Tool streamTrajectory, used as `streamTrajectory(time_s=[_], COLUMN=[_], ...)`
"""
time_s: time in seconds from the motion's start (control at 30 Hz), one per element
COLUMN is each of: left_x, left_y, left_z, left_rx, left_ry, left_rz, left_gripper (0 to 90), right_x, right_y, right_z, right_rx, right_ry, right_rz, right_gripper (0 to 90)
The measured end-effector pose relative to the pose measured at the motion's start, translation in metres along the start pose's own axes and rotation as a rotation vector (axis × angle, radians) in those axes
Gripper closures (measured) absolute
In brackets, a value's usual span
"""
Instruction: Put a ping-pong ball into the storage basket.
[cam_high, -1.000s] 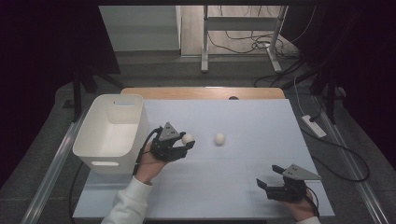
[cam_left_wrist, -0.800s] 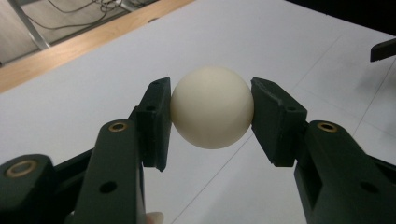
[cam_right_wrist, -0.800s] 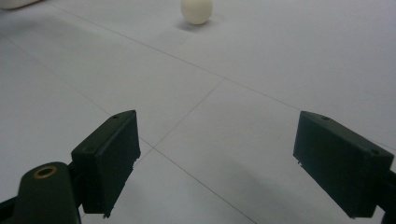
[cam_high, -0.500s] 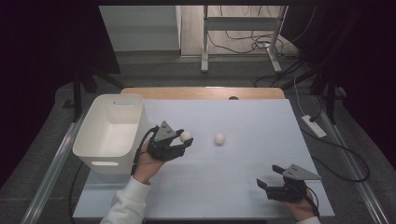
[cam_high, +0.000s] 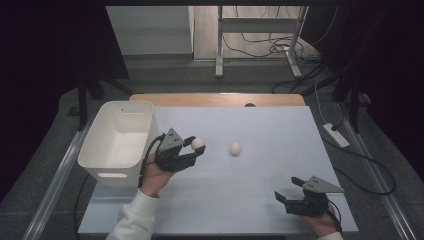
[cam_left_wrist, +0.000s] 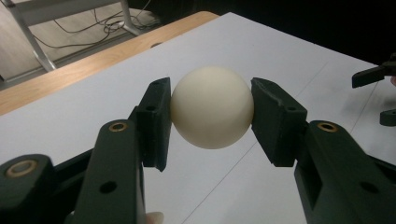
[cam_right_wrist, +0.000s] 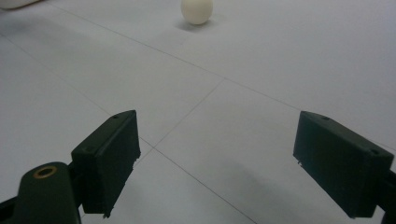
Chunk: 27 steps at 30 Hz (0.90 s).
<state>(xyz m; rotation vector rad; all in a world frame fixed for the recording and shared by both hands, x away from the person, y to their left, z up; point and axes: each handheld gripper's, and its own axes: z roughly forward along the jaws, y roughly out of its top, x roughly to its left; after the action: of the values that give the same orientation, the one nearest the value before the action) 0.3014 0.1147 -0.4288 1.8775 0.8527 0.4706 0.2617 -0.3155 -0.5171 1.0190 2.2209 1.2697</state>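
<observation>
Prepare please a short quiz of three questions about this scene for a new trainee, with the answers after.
1. True or false: the left gripper is closed on a round cream-white ball.
2. Where does the second cream-white ball lie?
A. inside the white plastic bin
B. on the white table top, free of both grippers
C. between the jaws of the right gripper
3. Fill in the missing word: the jaws of the right gripper stand ____, with nothing between them.

Key
1. True: both pads press on the ball's sides.
2. B.
3. open
</observation>
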Motion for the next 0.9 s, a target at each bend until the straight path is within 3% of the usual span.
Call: streamTrajectory(time_s=[0.9], left_x=[-0.001], left_y=[0.009], left_z=[-0.023], left_rx=[-0.094], left_ry=[0.014], left_rz=[0.009], left_gripper=[50.8], right_x=[0.0], right_y=[0.0], right_z=[0.0], right_rx=[0.001], right_ry=[0.003], right_rz=[0.0], right_gripper=[14.7])
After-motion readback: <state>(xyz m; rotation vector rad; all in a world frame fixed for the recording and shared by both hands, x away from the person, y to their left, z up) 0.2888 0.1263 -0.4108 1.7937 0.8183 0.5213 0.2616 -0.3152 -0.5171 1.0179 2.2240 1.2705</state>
